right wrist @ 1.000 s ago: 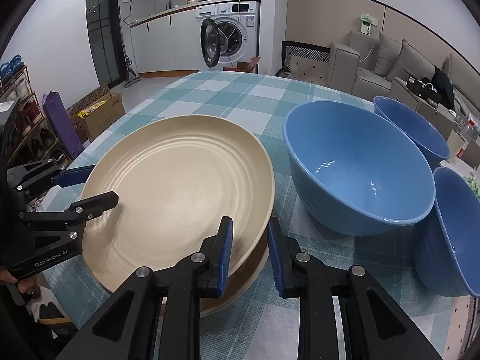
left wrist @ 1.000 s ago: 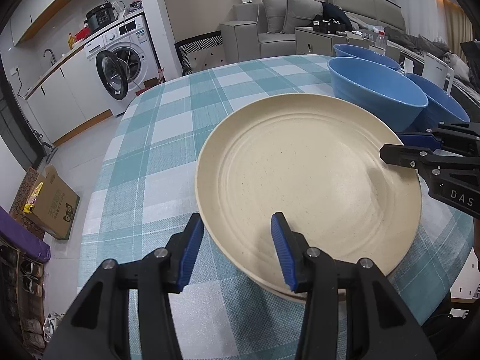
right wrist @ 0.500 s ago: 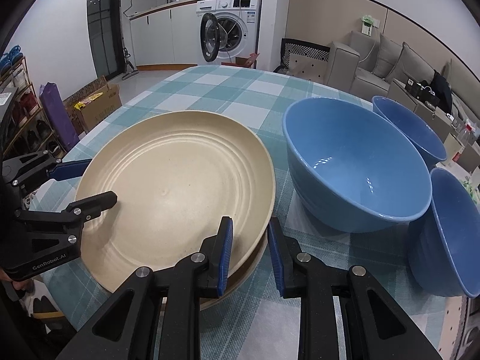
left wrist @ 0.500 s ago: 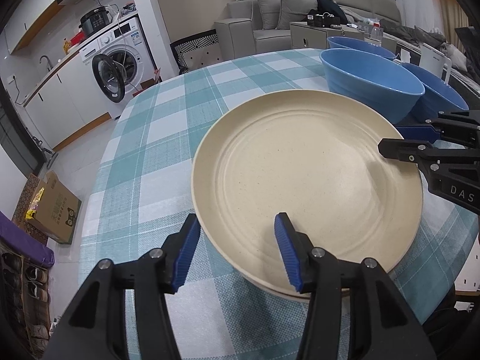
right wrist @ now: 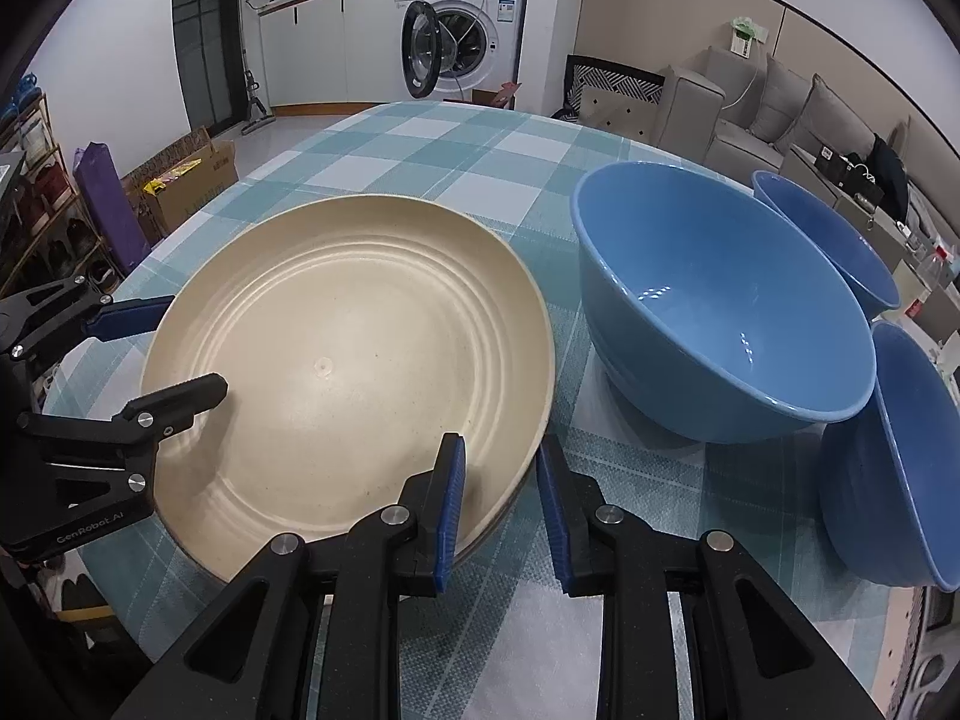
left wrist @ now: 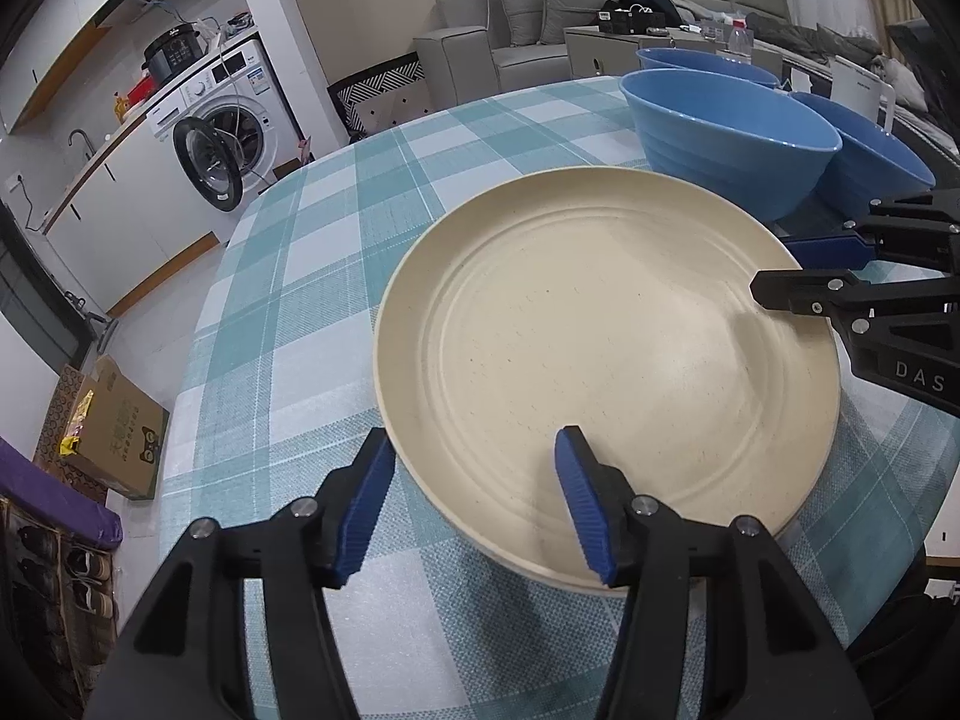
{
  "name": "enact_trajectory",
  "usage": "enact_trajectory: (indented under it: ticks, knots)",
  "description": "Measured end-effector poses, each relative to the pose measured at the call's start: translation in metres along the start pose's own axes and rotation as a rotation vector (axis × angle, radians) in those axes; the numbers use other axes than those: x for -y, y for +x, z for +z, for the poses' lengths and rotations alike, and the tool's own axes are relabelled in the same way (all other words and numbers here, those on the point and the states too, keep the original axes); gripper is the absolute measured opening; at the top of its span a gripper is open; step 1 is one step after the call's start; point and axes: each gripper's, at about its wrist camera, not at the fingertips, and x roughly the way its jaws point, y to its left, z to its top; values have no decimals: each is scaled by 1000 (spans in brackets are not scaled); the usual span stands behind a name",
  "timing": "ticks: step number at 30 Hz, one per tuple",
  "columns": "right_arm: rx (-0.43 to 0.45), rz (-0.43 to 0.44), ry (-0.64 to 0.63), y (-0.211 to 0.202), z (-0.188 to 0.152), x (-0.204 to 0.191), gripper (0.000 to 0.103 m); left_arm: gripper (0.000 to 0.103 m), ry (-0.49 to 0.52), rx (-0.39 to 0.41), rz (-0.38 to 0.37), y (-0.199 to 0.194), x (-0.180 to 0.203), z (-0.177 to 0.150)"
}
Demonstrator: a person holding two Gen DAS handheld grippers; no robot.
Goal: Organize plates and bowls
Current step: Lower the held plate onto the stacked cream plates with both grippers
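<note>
A beige plate (left wrist: 606, 336) lies on top of another beige plate on the checked tablecloth (left wrist: 312, 276); it also shows in the right wrist view (right wrist: 348, 354). My left gripper (left wrist: 474, 492) is open and straddles the plate's near rim. My right gripper (right wrist: 498, 492) is open, its jaws on either side of the plate's right rim. Three blue bowls stand to the right: a large one (right wrist: 714, 306), one behind it (right wrist: 834, 240) and one at the table's edge (right wrist: 900, 462).
The round table's edge runs close on my left (left wrist: 198, 360). A cardboard box (left wrist: 108, 432) sits on the floor. A washing machine (right wrist: 462, 36) with its door open and a grey sofa (right wrist: 780, 114) stand beyond.
Both grippers have drawn back slightly and the plate has come down onto the one beneath it. The right gripper's jaws have widened a little.
</note>
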Motion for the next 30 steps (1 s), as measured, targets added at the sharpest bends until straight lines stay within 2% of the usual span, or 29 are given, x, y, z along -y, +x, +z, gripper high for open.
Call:
enact_trajectory:
  ticks: [11,18,26,30]
  knots:
    - [-10,-3,-25,3,-3,-6,35,60,12,3,0,0,1,-1]
    - [-16,10,-47,3,-4,-10,46,63,13,1,-4,0,2,0]
    - [-22,13,-57,1,-6,-12,49,64,25,-1,2,0,6,-1]
    - [-24,20,-71,1,-8,-16,56,68,30,-1,-4,-1,6,-2]
